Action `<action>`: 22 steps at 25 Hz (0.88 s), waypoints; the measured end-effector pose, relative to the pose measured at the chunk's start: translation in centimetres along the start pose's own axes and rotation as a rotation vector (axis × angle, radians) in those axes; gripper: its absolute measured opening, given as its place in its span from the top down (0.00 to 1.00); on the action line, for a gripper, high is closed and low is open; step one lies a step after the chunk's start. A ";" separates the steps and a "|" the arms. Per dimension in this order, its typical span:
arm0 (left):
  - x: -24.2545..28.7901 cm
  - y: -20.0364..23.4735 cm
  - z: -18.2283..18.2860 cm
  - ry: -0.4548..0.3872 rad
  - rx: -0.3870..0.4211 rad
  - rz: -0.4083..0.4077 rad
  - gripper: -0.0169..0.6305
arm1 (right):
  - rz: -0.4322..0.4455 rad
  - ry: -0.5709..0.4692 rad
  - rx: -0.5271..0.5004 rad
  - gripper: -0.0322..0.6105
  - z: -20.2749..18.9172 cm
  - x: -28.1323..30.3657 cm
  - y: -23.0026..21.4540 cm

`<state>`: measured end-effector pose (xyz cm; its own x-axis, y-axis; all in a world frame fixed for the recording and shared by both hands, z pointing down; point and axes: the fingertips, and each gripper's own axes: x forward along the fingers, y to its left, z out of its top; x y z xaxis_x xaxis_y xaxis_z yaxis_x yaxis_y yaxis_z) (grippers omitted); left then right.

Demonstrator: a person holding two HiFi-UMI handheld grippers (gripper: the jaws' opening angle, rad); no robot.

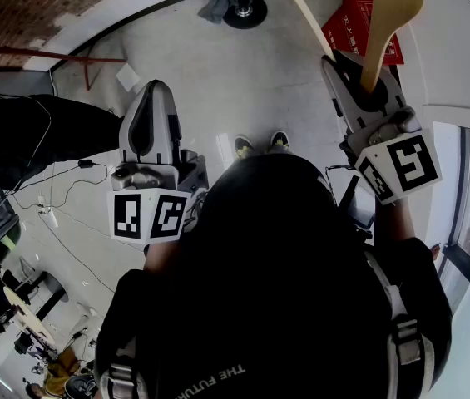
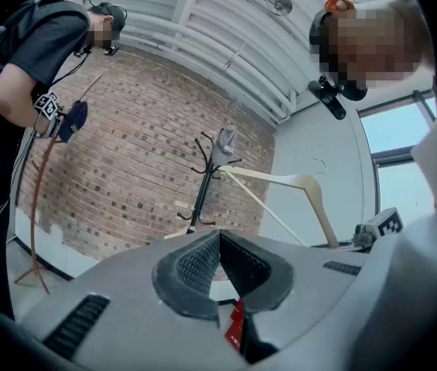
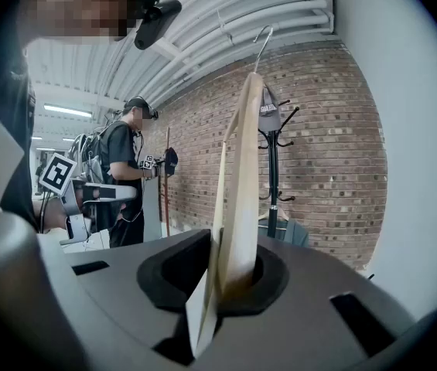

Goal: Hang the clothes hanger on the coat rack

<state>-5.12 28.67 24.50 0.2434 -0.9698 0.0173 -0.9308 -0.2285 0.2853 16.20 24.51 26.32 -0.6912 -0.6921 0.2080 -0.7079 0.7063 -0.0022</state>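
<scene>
Standing upright between the jaws of the right gripper (image 3: 230,275), the wooden clothes hanger (image 3: 241,184) is clamped by one arm, with its metal hook (image 3: 262,41) raised toward the ceiling. The coat rack (image 3: 272,168) is seen beyond the hanger, apart from it, before a brick wall (image 3: 334,130). The left gripper (image 2: 220,239) is held alongside, its jaws pressed together on nothing.

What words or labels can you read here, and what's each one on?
"THE FUTUR", cut off at the picture's edge: on the person's black top.
Red sign: white print, too blurred to read.
Grey tag atop the coat rack: print too small to read.
</scene>
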 end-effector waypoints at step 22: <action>-0.6 2.1 0.0 -0.007 -0.011 0.002 0.94 | -0.018 -0.009 0.060 0.87 -0.5 0.6 1.1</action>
<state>-7.26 28.73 25.06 0.2391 -0.9709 0.0111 -0.9283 -0.2253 0.2957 15.12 24.93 26.97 -0.6793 -0.7061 0.1998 -0.7275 0.6837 -0.0572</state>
